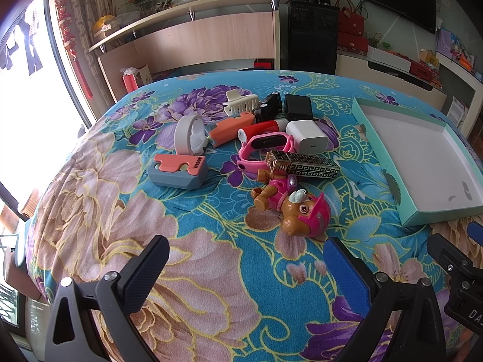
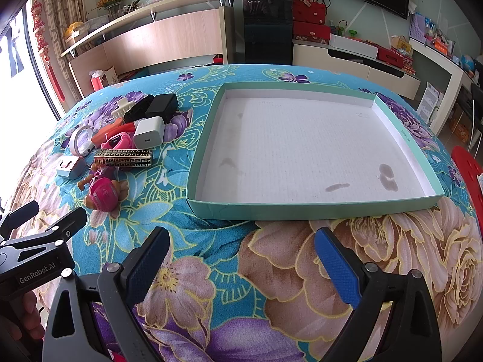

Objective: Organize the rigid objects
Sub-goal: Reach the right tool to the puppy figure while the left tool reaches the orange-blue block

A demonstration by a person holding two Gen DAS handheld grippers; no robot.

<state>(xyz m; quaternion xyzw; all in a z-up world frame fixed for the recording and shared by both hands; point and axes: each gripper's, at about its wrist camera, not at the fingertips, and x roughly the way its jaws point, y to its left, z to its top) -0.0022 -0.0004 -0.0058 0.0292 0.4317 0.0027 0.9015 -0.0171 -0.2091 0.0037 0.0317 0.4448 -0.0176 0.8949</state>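
Observation:
A heap of small rigid objects lies on the flowered cloth: a brown toy dog with a pink helmet [image 1: 297, 211] [image 2: 102, 194], a black-and-gold patterned case [image 1: 303, 166] [image 2: 123, 157], a pink watch [image 1: 264, 147], a white charger [image 1: 306, 136] [image 2: 148, 132], a black charger [image 1: 298, 107], a grey-and-coral block [image 1: 178, 170], a white ring [image 1: 188, 135] and a white hair claw [image 1: 240, 104]. A shallow teal box tray [image 2: 302, 208] [image 1: 404, 163] sits to the right, with nothing in it. My left gripper [image 1: 246, 268] is open and empty, short of the toy dog. My right gripper [image 2: 241, 265] is open and empty, before the tray's front wall.
The table's cloth [image 1: 211, 256] falls away at the left and near edges. Behind stand a wooden counter with shelf [image 1: 205, 39], a black cabinet [image 1: 312, 37] and a low white unit [image 2: 356, 63]. A red stool [image 2: 469, 169] is at far right. The left gripper's body [image 2: 33, 253] shows in the right wrist view.

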